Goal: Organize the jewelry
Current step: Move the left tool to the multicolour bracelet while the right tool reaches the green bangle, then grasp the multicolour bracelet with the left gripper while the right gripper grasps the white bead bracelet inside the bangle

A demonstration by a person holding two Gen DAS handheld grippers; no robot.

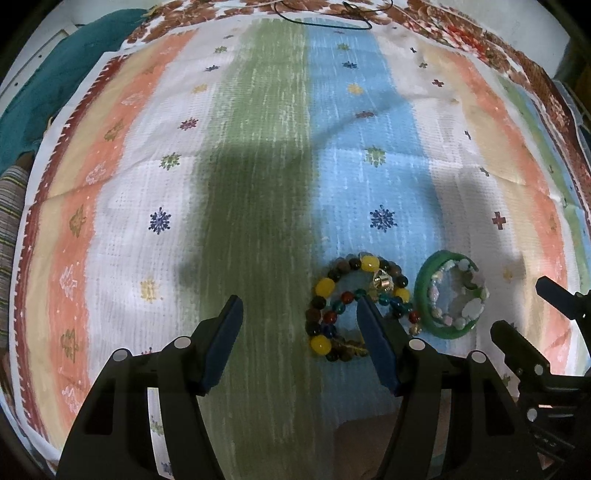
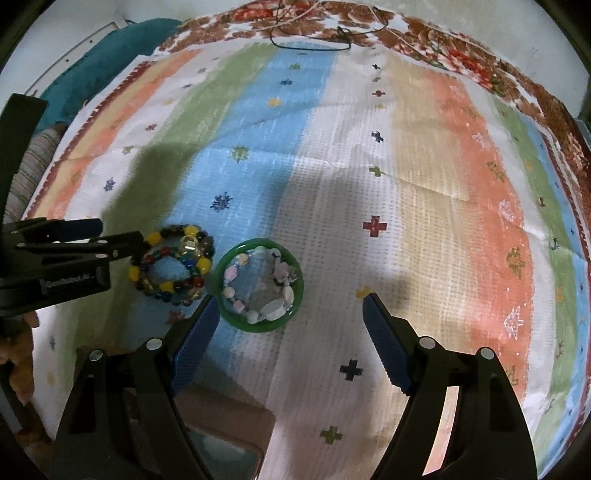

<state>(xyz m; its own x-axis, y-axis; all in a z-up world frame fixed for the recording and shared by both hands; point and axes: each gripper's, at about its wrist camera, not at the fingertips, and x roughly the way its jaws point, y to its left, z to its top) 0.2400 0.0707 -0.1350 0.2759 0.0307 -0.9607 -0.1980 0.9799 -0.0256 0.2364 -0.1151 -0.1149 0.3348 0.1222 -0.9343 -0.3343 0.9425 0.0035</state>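
Observation:
A pile of multicoloured beaded bracelets [image 1: 354, 295] with yellow, red and dark beads lies on the striped cloth [image 1: 258, 147]; it also shows in the right wrist view [image 2: 173, 264]. Beside it lies a green bangle [image 1: 448, 293] with a pale pastel bead bracelet [image 1: 461, 299] inside its ring; both show in the right wrist view, the bangle [image 2: 260, 284] and the pastel bracelet [image 2: 258, 291]. My left gripper [image 1: 297, 306] is open and empty, its right finger over the bead pile. My right gripper [image 2: 290, 306] is open and empty, just in front of the bangle.
A thin dark cord necklace [image 1: 332, 14] lies at the far edge on a brown floral cloth [image 2: 480, 55]. Teal fabric [image 1: 55, 81] bunches at the far left. A brown box [image 2: 225, 435] sits under the near edge of the cloth.

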